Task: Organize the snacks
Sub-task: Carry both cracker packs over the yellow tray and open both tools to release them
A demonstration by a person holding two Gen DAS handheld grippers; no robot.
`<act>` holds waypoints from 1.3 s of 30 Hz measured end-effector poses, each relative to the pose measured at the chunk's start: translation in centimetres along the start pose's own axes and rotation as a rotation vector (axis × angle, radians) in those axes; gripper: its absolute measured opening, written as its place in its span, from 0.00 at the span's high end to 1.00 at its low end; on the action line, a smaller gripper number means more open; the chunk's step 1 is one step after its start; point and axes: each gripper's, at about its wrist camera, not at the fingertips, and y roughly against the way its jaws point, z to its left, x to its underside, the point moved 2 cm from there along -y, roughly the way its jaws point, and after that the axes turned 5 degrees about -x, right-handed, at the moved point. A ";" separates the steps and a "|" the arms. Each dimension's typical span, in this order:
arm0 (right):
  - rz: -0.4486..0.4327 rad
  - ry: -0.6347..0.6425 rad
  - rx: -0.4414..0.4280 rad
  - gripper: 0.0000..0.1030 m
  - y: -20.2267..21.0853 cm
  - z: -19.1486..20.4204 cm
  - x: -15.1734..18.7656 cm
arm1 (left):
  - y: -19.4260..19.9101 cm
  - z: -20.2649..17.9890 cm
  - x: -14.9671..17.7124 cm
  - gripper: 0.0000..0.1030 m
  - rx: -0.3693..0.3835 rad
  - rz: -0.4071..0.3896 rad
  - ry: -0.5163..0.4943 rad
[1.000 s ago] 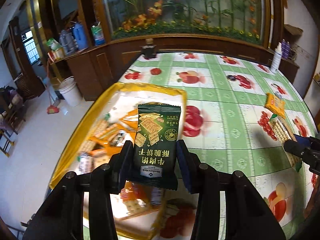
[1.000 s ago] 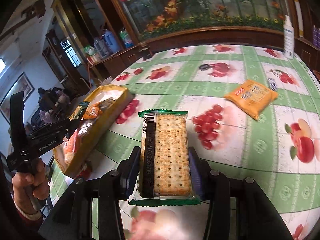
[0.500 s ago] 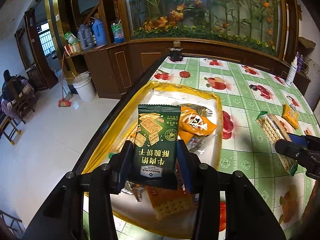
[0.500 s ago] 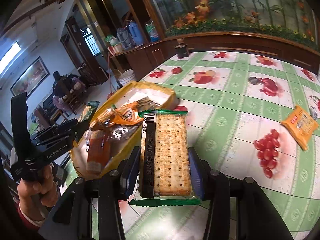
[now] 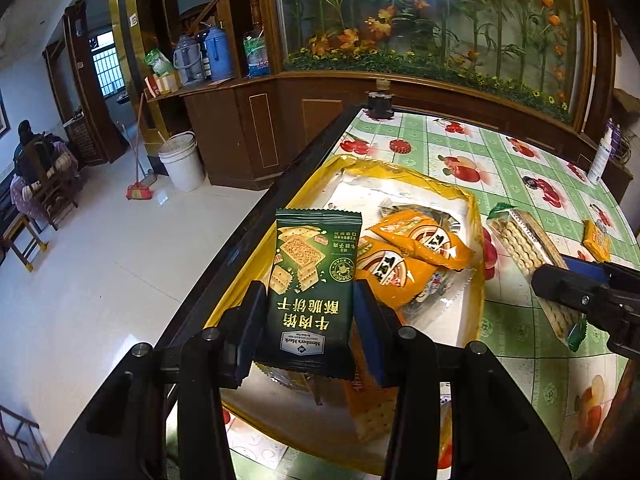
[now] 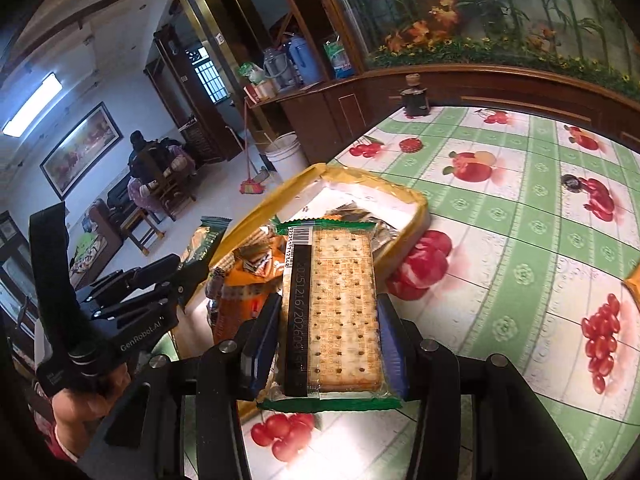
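The left tool [image 5: 308, 308] tilts downward, clamping a dark green biscuit packet [image 5: 314, 288] above the yellow bag [image 5: 476, 216] at the worktop's [image 5: 520, 184] left edge. The right tool [image 6: 328, 336], likewise tilted down, grips a clear cracker sleeve [image 6: 340, 312] beside that bag.

My left wrist view looks steeply down along its fingers, close above the yellow tray [image 5: 476, 216] at the table's edge. My right wrist view faces the same tray [image 6: 416, 200] from its other side. Both share the fruit-print tablecloth [image 5: 516, 184].
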 end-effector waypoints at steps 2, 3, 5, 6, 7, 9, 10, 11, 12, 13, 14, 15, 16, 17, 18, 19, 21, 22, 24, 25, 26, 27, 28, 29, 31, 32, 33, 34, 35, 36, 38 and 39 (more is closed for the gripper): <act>0.004 -0.003 -0.009 0.54 -0.7 0.3 -0.3 | -0.4 0.3 0.1 0.58 -0.002 0.009 0.008; 0.006 -0.005 -0.013 0.54 -1.0 0.4 -0.4 | -0.6 0.5 0.1 0.58 -0.002 0.013 0.011; 0.011 -0.008 -0.019 0.54 -1.7 0.6 -0.7 | -0.9 0.7 0.2 0.58 -0.003 0.021 0.013; 0.013 -0.011 -0.022 0.54 -2.1 0.7 -0.8 | -1.0 0.8 0.2 0.58 -0.005 0.024 0.014; 0.016 -0.013 -0.023 0.54 -2.5 0.8 -0.9 | -1.2 0.8 0.2 0.58 -0.005 0.027 0.015; 0.020 -0.013 -0.023 0.54 -3.1 1.0 -1.1 | -1.5 0.9 0.2 0.58 -0.005 0.034 0.018; 0.021 -0.011 -0.022 0.54 -3.4 1.1 -1.2 | -1.6 1.0 0.3 0.58 -0.005 0.036 0.019; 0.022 -0.010 -0.019 0.54 -3.7 1.1 -1.3 | -1.7 1.1 0.2 0.58 -0.006 0.039 0.020; 0.023 -0.011 -0.019 0.54 -3.8 1.2 -1.4 | -1.8 1.1 0.2 0.58 -0.006 0.041 0.022; 0.024 -0.014 -0.019 0.54 -3.9 1.3 -1.4 | -2.0 1.2 0.2 0.58 -0.005 0.044 0.023; 0.026 -0.017 -0.018 0.54 -4.2 1.3 -1.5 | -2.1 1.3 0.2 0.58 -0.003 0.048 0.025; 0.027 -0.019 -0.016 0.54 -4.3 1.3 -1.6 | -2.2 1.3 0.2 0.58 -0.003 0.050 0.027; 0.028 -0.022 -0.014 0.54 -4.4 1.2 -1.6 | -2.3 1.3 0.2 0.58 -0.004 0.051 0.027; 0.029 -0.027 -0.013 0.54 -4.6 1.1 -1.7 | -2.4 1.3 0.1 0.58 -0.005 0.052 0.026; 0.031 -0.034 -0.014 0.54 -4.8 0.9 -1.8 | -2.5 1.3 0.2 0.58 -0.005 0.055 0.025; 0.032 -0.039 -0.012 0.54 -4.9 0.8 -1.9 | -2.7 1.3 0.1 0.58 -0.006 0.058 0.025; 0.034 -0.047 -0.007 0.54 -5.3 0.5 -2.0 | -2.9 1.2 0.2 0.58 -0.005 0.063 0.024; 0.034 -0.050 -0.006 0.54 -5.5 0.4 -2.1 | -3.0 1.2 0.1 0.58 -0.004 0.066 0.023; 0.037 -0.056 -0.004 0.54 -5.8 0.2 -2.2 | -3.2 1.1 0.1 0.58 -0.006 0.070 0.021; 0.037 -0.057 -0.003 0.54 -6.0 0.2 -2.2 | -3.3 1.1 0.0 0.58 -0.004 0.072 0.020; 0.039 -0.057 -0.002 0.54 -6.1 0.2 -2.2 | -3.4 1.1 0.0 0.58 -0.005 0.074 0.021; 0.039 -0.058 -0.002 0.54 -6.3 0.1 -2.3 | -3.4 1.1 0.0 0.58 -0.005 0.075 0.021; 0.040 -0.057 0.000 0.54 -6.4 0.1 -2.3 | -3.5 1.1 0.0 0.60 -0.004 0.075 0.020; 0.041 -0.057 0.002 0.54 -6.6 0.1 -2.4 | -3.6 1.1 -0.1 0.68 -0.001 0.078 0.019; 0.043 -0.060 0.001 0.54 -6.7 0.0 -2.3 | -3.7 1.0 -0.1 0.72 -0.002 0.080 0.018; 0.043 -0.061 0.001 0.54 -6.8 0.0 -2.4 | -3.7 1.0 -0.1 0.72 -0.001 0.080 0.018; 0.044 -0.062 0.001 0.54 -6.9 -0.1 -2.4 | -3.7 1.0 -0.2 0.72 -0.002 0.079 0.018; 0.044 -0.064 0.002 0.54 -6.9 -0.2 -2.4 | -3.7 1.0 -0.1 0.72 -0.002 0.080 0.017; 0.044 -0.066 0.002 0.54 -7.0 -0.2 -2.3 | -3.7 1.0 -0.1 0.72 -0.003 0.080 0.017; 0.043 -0.067 0.002 0.54 -7.1 -0.3 -2.4 | -3.7 1.0 -0.2 0.72 -0.004 0.080 0.016; 0.044 -0.069 0.002 0.54 -7.2 -0.3 -2.4 | -3.7 1.0 -0.2 0.72 -0.004 0.081 0.014; 0.045 -0.070 0.003 0.54 -7.3 -0.4 -2.4 | -3.7 1.0 -0.2 0.72 -0.003 0.081 0.014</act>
